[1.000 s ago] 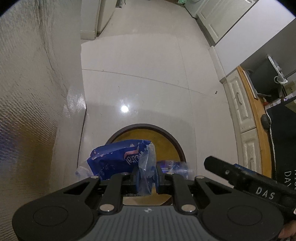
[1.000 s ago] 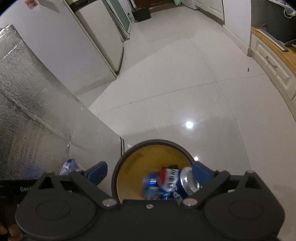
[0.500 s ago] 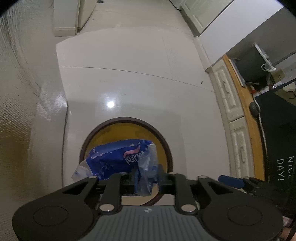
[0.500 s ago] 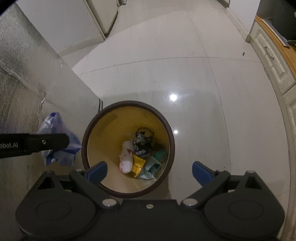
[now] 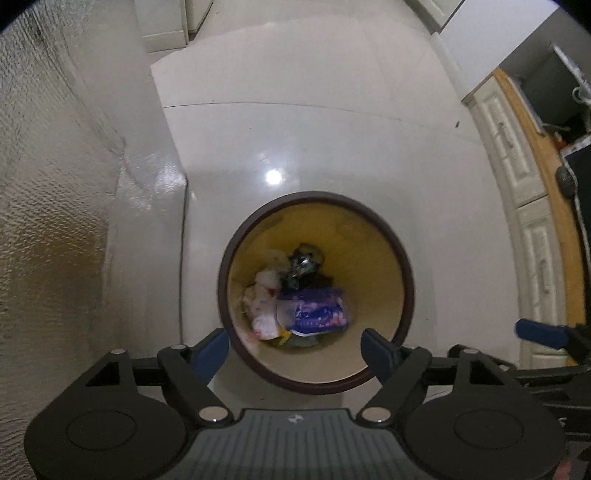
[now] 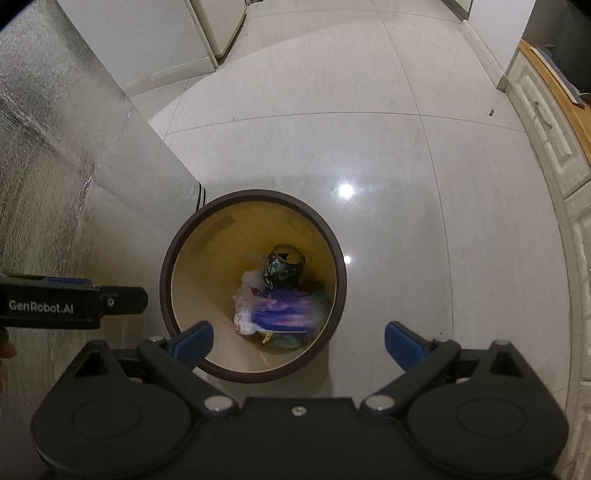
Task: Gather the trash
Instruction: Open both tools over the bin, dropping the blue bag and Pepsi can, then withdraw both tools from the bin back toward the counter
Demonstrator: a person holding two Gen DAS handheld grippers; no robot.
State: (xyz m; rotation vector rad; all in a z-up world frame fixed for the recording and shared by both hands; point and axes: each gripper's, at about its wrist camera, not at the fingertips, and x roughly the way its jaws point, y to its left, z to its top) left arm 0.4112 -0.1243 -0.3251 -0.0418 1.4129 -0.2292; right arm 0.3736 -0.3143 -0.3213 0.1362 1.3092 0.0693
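A round bin with a brown rim (image 5: 402, 266) and yellow inside stands on the floor; it also shows in the right wrist view (image 6: 338, 258). In it lie a blue plastic wrapper (image 5: 314, 308) (image 6: 284, 308), a dark crushed can (image 5: 304, 262) (image 6: 282, 264) and white crumpled scraps (image 5: 264, 314). My left gripper (image 5: 295, 350) is open and empty above the bin's near rim. My right gripper (image 6: 297, 341) is open and empty above the bin too. The left gripper's finger shows at the left of the right wrist view (image 6: 74, 304).
A silver foil-covered surface (image 5: 55, 221) rises on the left, close to the bin. White cabinets with a wooden top (image 5: 528, 184) run along the right. Glossy pale tiles (image 6: 369, 147) stretch beyond the bin. A white appliance (image 6: 207, 33) stands at the far end.
My left gripper has opened and the blue wrapper has dropped into the bin. One second ago my right gripper let a blue can fall in; it has stayed open since.
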